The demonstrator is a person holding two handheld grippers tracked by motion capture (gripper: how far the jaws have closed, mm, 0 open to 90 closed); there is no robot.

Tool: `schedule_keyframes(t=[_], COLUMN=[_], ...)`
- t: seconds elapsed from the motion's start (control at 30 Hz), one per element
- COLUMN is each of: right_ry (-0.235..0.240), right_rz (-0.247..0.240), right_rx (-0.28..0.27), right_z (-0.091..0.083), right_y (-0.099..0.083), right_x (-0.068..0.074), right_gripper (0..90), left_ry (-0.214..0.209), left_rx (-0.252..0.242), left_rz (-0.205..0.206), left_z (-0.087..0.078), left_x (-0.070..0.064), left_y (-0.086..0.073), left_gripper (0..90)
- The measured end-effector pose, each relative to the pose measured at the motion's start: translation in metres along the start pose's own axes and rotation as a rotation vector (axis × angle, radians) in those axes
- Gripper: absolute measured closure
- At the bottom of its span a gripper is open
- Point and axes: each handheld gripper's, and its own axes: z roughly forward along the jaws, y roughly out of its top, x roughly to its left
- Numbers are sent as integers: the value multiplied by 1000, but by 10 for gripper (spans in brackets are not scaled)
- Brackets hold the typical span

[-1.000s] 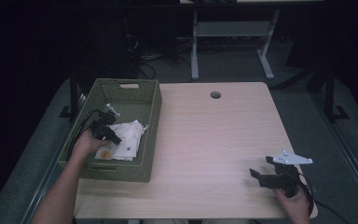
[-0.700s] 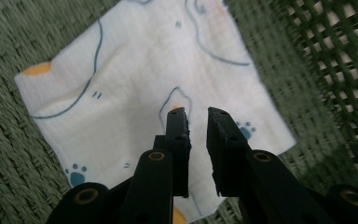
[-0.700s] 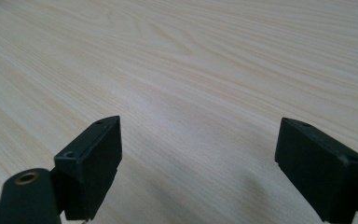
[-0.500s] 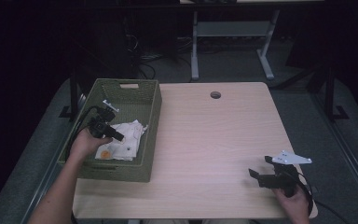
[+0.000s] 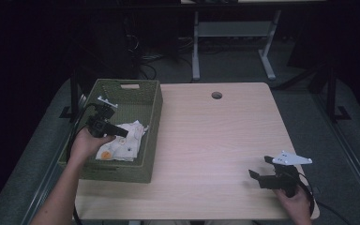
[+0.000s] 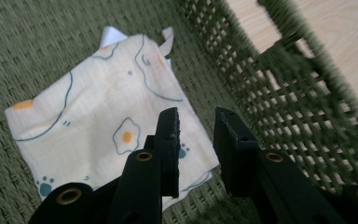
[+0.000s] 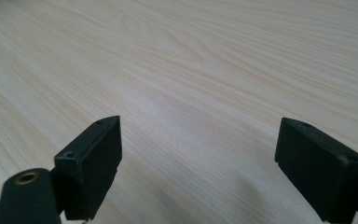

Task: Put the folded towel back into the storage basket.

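A big wooden table (image 5: 215, 140) with a light top takes up most of the high view. It has a small round hole (image 5: 216, 95) near its far edge, at about 12 o'clock from the middle.

A green woven basket (image 5: 152, 112) sits on the left side of the table, at about 9 o'clock from the middle. It has a handle slot in its far wall.

A folded cloth (image 5: 122, 143) lies flat on the basket floor, on the near side. It is pale yellow with fried eggs and little blue paw prints on it (the left gripper view shows these best).

The person's left hand (image 5: 86, 143) reaches into the basket and holds the left gripper (image 5: 122, 132). Its tips point toward 3 o'clock, above the cloth. In the left gripper view the left gripper (image 6: 196, 140) has its jaws a small way apart, with nothing between them. The cloth lies under them, and the basket wall rises just to the side.

The right hand (image 5: 294, 204) holds the right gripper (image 5: 258, 168) at about 5 o'clock, near the table's near edge. In the right gripper view the right gripper (image 7: 198, 163) has its jaws wide apart, with bare wood under them and nothing held.
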Motion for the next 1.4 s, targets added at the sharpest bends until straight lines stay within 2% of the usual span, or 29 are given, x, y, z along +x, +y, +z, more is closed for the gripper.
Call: schedule_keyframes(t=[0.3, 0.5, 0.67, 0.87, 1.1, 1.33, 1.4], right_ry=[18, 24, 21, 21, 21, 24, 24], right_rz=[1, 3, 11, 5, 10, 8, 6], right_rx=[9, 15, 11, 7, 8, 4, 3], right_z=[1, 1, -1, -2, -3, -4, -4], right_y=[0, 1, 1, 1, 1, 1, 2], right_x=[-2, -4, -5, -5, -4, -3, -4], right_gripper=[142, 142, 142, 142, 142, 142, 142], left_ry=[4, -9, -21, -31, -35, -44, -46], left_rx=[-28, -55, -72, -88, -95, -113, -116], left_rz=[25, 39, 75, 99, 118, 114, 127], left_z=[-8, -10, -11, -12, -8, -6, -6], left_x=[-24, -40, -57, -71, -82, -89, -93], left_y=[1, 4, 9, 13, 14, 13, 13], left_gripper=[691, 673, 649, 635, 613, 586, 577])
